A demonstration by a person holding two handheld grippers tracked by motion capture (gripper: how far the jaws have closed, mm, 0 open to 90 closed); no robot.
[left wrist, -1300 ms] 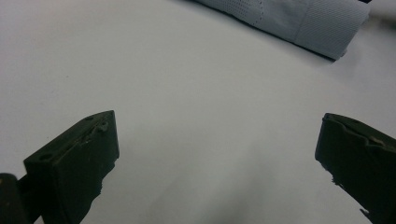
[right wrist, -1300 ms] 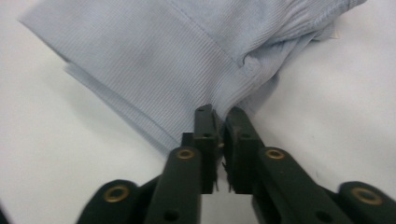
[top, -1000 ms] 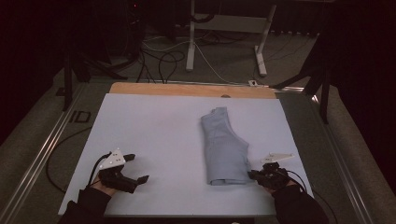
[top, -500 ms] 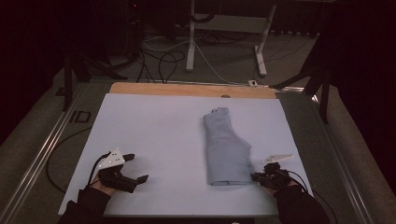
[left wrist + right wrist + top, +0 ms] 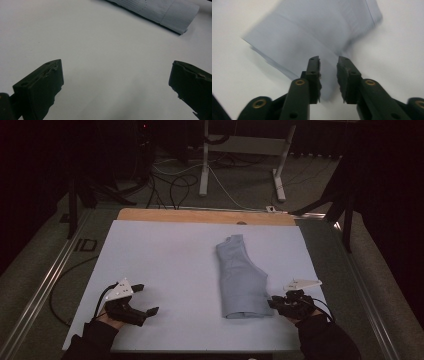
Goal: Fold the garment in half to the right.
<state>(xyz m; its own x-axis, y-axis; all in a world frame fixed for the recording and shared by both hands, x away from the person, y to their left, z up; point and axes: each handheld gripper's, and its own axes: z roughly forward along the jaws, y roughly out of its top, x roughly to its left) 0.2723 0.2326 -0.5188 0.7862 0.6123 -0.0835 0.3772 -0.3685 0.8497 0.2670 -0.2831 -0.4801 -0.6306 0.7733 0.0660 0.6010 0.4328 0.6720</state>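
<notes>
A folded light-blue garment (image 5: 240, 275) lies flat on the white table (image 5: 165, 255), right of the middle, with its long side running away from me. My right gripper (image 5: 273, 303) sits at its near right corner. In the right gripper view the jaws (image 5: 328, 62) stand a narrow gap apart over the blurred garment (image 5: 317, 32), whose edge lies between them. My left gripper (image 5: 149, 298) rests at the near left, wide open and holding nothing. Seen from the left gripper (image 5: 116, 75), the garment (image 5: 160, 10) lies far off at the top right.
A wooden strip (image 5: 200, 216) borders the table's far edge. Metal rails run along both sides of the table. Behind it are a white stand's legs (image 5: 205, 165) and cables on the floor.
The right gripper has shifted very slightly at the garment's near right corner. The left gripper and the garment have stayed put.
</notes>
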